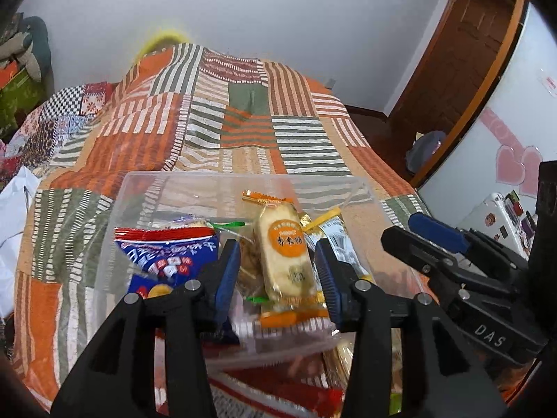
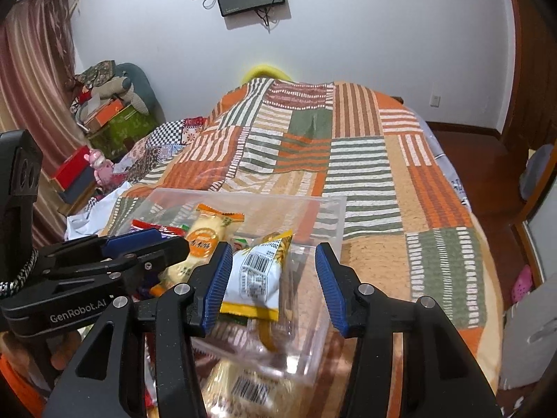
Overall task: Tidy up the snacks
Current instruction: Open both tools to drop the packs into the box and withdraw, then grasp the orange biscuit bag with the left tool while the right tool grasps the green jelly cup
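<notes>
Patchwork striped bedspread [image 2: 365,160] covered the bed below a white wall [image 2: 348,35], clear plastic box [image 1: 139,188] on it held wrapped snacks, orange-labelled rice cracker [image 1: 285,257] between parted left gripper [image 1: 278,278], white barcode packet [image 2: 254,275] between parted right gripper [image 2: 273,284], neither pressed

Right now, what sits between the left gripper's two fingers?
In the left wrist view, a pale cake in an orange-labelled wrapper lies there inside the clear box, with no pad of the left gripper touching it.

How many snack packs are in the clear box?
4 visible: blue bag at left, brown pack beside it, orange-label cake in the middle, white barcode pack at right. More may be hidden underneath.
</notes>
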{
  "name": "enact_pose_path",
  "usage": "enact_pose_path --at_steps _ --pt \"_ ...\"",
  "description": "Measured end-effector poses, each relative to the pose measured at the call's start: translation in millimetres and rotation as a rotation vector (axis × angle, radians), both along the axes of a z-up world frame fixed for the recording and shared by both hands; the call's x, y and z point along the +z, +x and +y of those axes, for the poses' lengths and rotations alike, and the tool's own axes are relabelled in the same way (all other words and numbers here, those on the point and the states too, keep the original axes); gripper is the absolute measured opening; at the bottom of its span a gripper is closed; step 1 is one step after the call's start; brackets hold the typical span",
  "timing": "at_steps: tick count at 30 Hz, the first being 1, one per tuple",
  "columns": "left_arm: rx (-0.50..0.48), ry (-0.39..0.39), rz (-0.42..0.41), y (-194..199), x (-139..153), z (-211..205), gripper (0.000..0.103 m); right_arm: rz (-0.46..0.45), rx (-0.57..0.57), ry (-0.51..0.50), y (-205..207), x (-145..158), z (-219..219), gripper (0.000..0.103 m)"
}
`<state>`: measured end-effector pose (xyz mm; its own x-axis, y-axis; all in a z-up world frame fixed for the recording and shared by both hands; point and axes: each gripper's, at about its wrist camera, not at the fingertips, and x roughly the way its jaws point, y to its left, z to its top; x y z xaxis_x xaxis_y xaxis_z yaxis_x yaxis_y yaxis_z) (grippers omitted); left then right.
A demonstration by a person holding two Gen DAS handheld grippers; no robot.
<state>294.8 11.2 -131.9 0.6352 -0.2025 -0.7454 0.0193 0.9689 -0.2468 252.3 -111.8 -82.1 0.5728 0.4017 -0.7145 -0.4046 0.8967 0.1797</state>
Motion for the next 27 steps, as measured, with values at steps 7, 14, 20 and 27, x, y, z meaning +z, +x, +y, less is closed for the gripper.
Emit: enact_pose_path --at_steps 7,14,20,27 --pt "-0.02 0.055 -0.061 -44.1 26.4 0.2 0.053 -0.052 0.014 -0.011 -27.2 18.9 -5.4 0.051" --pt "-0.024 0.04 -0.058 -94.1 36.7 12.3 0.053 -0.088 0.021 -0.006 -63.8 29.0 -14.5 0.056" --pt "0.001 0.054 -0.039 -132.2 32.0 23.6 0.053 -0.083 0.035 -0.008 -90.3 25.8 -18.2 0.057" --pt "0.018 0.051 -0.011 -164.2 19.4 28.9 0.053 -0.057 0.043 -0.01 -110.8 16.2 -19.8 0.057"
